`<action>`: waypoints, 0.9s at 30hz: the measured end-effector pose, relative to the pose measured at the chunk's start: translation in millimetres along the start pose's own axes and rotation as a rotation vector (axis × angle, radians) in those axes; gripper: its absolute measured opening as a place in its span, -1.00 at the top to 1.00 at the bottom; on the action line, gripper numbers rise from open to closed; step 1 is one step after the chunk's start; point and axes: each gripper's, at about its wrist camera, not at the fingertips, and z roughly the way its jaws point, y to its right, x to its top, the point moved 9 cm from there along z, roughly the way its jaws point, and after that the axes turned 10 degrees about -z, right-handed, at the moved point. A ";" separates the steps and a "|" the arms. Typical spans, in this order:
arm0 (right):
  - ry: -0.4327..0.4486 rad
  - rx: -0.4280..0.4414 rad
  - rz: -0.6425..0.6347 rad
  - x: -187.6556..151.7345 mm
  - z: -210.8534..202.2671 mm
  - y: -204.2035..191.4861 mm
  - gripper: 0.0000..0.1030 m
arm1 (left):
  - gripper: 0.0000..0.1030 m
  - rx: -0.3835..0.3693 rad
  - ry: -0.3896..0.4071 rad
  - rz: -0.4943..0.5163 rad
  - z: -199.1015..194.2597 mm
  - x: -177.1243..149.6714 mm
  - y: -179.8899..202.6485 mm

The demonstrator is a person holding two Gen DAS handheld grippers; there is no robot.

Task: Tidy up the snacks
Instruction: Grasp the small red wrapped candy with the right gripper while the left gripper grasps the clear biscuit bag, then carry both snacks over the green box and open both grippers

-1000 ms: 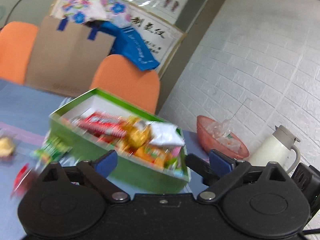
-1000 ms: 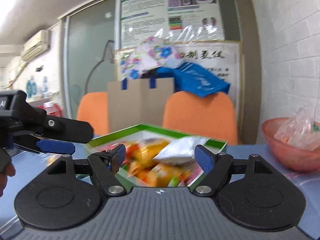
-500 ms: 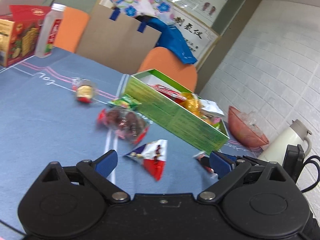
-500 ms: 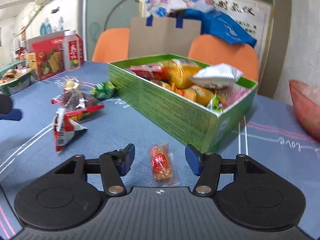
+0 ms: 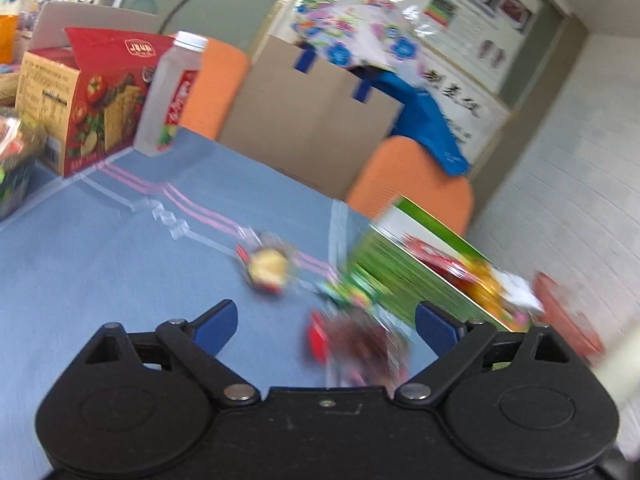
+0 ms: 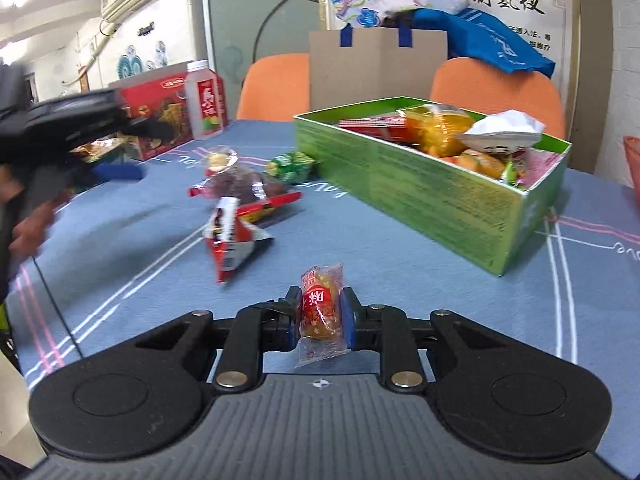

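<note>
My right gripper [image 6: 321,314] is shut on a small red-and-orange wrapped snack [image 6: 322,308] low over the blue tablecloth. A green box [image 6: 432,184] holding several snacks stands ahead to the right. Loose on the cloth are a red-white triangular packet [image 6: 230,236], a dark red packet [image 6: 244,188], a green candy [image 6: 290,166] and a small round clear-wrapped snack [image 6: 219,159]. My left gripper [image 5: 324,322] is open and empty above the dark red packet [image 5: 360,348], with the round snack [image 5: 267,269] and green box [image 5: 420,280] ahead, blurred.
A red cracker box [image 5: 84,100] and a drink bottle [image 5: 170,96] stand at the far left. Orange chairs [image 6: 496,84] and a cardboard bag [image 6: 378,64] are behind the table. A pink bowl [image 5: 568,316] sits right of the green box.
My right gripper has closed on the red-and-orange snack that lay between its fingers. My left gripper has swung left and forward, now over the dark red packet.
</note>
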 end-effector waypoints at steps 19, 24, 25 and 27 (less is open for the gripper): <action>-0.004 0.004 0.027 6.7 13.8 -0.3 0.29 | 0.06 0.010 -0.098 0.004 73.8 18.9 -16.6; 0.083 -0.025 0.028 36.2 4.3 12.9 0.29 | 0.06 -0.112 -0.077 0.037 53.6 26.7 30.2; 0.101 -0.040 0.026 43.5 3.2 17.0 0.29 | 0.05 -0.137 -0.072 0.045 52.1 29.0 42.9; 0.135 -0.083 0.022 57.5 1.2 27.5 0.29 | 0.05 -0.177 -0.064 0.067 50.3 32.5 64.6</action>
